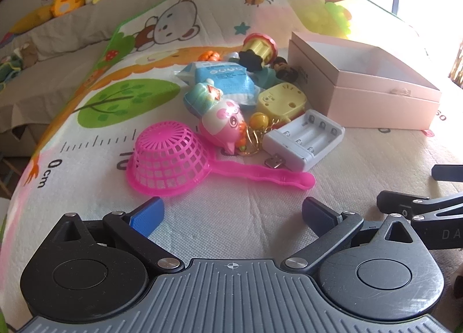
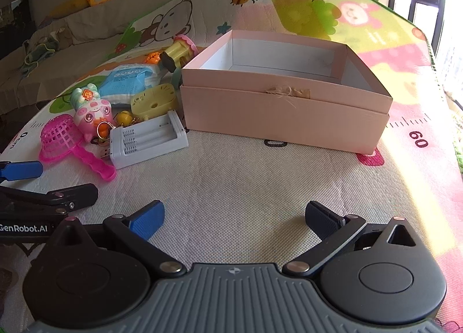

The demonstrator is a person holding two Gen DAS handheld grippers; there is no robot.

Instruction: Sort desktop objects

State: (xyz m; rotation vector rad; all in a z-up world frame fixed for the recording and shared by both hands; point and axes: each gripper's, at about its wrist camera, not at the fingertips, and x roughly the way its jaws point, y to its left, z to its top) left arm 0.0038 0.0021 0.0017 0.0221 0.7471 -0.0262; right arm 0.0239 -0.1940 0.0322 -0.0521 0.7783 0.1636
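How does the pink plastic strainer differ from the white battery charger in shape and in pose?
The pink plastic strainer is a round mesh bowl with a long handle; the white battery charger is a flat rectangular block with slots. The strainer lies mouth down, while the charger lies with its empty slots facing up. The strainer is see-through lattice; the charger is solid. Both rest on the cartoon play mat, outside the pink cardboard box.

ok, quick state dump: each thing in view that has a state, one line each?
left gripper: open, holding nothing
right gripper: open, holding nothing
pink box: lid off, nothing visible inside
battery charger: slots up, no batteries in them
pink strainer: upside down, handle toward the charger
pink pig toy: lying on its side
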